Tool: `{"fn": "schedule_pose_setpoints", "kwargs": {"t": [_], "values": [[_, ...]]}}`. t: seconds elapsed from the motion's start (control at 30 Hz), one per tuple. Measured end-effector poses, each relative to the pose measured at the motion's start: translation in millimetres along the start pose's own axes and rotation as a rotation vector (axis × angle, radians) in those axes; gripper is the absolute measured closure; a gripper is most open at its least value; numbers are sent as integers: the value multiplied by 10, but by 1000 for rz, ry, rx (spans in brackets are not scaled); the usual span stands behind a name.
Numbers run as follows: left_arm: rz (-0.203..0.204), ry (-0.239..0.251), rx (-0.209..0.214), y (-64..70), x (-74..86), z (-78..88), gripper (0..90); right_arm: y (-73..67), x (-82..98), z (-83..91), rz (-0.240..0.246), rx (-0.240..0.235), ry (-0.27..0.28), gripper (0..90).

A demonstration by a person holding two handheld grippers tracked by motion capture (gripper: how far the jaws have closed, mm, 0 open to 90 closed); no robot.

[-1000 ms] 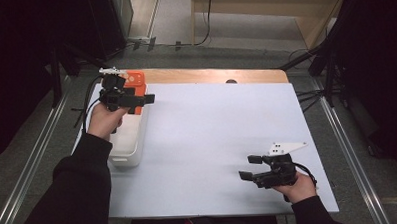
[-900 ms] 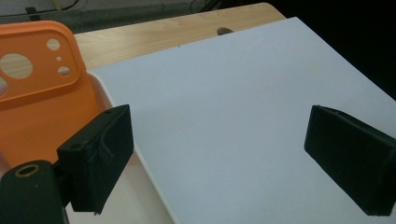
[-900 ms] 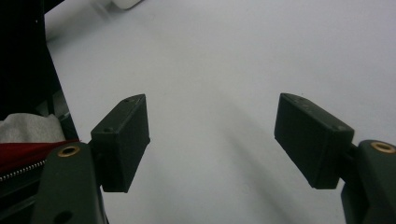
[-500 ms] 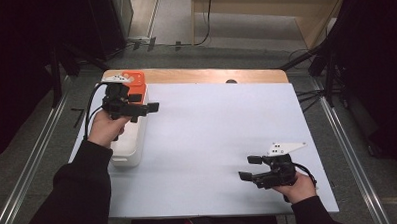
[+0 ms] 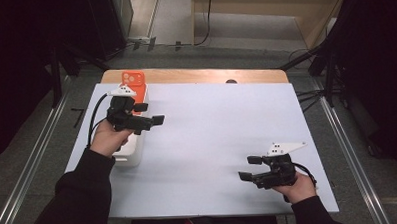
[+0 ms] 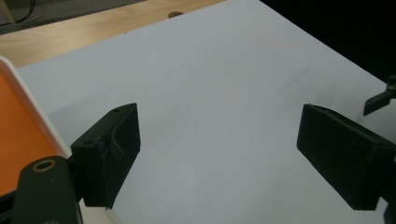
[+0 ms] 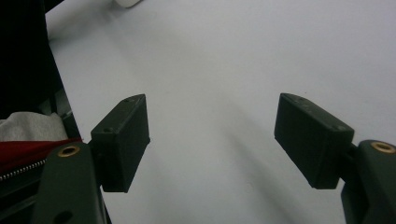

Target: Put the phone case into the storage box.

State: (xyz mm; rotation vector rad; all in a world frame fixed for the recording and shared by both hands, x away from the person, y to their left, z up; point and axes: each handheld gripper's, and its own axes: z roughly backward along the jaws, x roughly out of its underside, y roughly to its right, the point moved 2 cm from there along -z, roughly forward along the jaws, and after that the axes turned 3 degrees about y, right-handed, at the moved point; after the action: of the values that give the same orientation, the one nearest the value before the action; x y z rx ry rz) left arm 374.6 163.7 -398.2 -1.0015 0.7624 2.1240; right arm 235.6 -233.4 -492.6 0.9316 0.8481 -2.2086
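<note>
the left gripper (image 5: 146, 120) is hovering above the left part of the desk (image 5: 222, 131), its fingers (image 6: 109, 156) pointing toward the middle of the white sheet that covers most of the desk top. the fingers are standing apart with nothing between them; they have just been closing a little, and only bare white surface is showing in the gap in the left gripper view. the person's left hand (image 5: 110, 137) is wrapping the gripper's body, with the cable looping off to the side.

just beside and partly under that hand, a white tray (image 5: 130, 154) is lying along the left edge of the sheet. an orange phone case (image 5: 134, 80) is sitting at the tray's far end, its camera cut-out facing up. in the left gripper view the tray's white rim and its orange inside are showing right next to the near finger, not touching it as far as one can tell.

the right gripper (image 5: 252, 168) is resting low over the near right corner of the desk, well apart from the tray, held by the right hand (image 5: 300, 187). its fingers (image 7: 122, 140) are spread wide and gripping nothing, aiming across the sheet.
</note>
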Motion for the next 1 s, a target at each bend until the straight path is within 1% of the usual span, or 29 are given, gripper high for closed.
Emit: {"fn": "schedule_pose_setpoints", "kwargs": {"t": [0.2,0.33,0.4,0.43,0.57,0.63,0.7,0.73,0.8,0.87,1.0], "values": [[-12,8,27,66,90,6,137,-6,2,1,2,-1,-2,254],[-32,6,34,116,135,22,137,-12,1,0,1,-3,-4,254],[-41,10,43,142,153,29,137,-12,2,-2,1,-3,-4,254],[-38,10,46,159,162,31,137,-13,2,-2,1,-4,-4,254],[-58,9,64,202,203,37,137,-16,3,-2,5,-6,-6,254],[-65,6,61,227,225,36,137,-16,4,-3,6,-6,-6,255],[-83,13,61,251,246,44,138,-15,4,-3,7,-5,-5,254],[-84,17,59,262,256,48,158,-16,5,-2,8,-7,-7,255],[-80,7,78,277,278,46,166,-16,5,-3,8,-7,-7,255],[-85,-6,79,293,304,37,166,-18,4,-5,6,-8,-8,254],[-95,-14,92,326,350,32,166,-23,5,-7,9,-9,-9,254]]}}
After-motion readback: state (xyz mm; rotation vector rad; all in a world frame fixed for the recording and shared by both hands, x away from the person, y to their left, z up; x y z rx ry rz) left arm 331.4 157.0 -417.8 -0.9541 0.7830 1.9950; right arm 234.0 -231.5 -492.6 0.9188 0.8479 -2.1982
